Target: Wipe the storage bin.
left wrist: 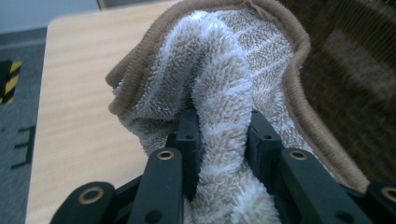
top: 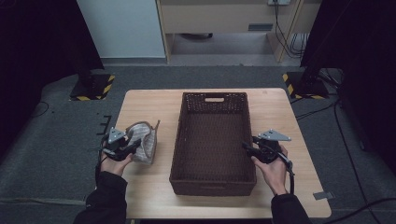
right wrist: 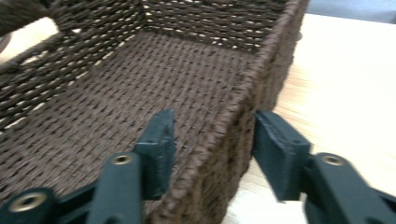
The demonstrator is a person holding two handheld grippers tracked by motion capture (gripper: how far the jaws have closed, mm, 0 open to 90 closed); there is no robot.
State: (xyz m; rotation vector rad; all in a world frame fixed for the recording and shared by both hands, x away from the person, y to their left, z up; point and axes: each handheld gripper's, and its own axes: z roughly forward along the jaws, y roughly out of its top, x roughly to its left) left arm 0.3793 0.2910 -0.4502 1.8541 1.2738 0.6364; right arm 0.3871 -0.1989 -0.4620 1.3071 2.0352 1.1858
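1. A pale wooden worktop (top: 140,100) is set on grey carpet, with a dark woven basket (top: 212,179) at its middle.
2. The towel (left wrist: 224,93) is held left of the basket, one thick fold clamped in the left tongs (left wrist: 223,135); it could slip out or catch the rim.
3. The right tongs (right wrist: 212,140) are set apart astride the basket's right wall, not gripping; the basket could be shoved aside.

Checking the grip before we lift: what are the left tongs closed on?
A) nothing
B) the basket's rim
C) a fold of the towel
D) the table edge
C: in the left gripper view, the left tongs pinch a fold of the towel between their pads.
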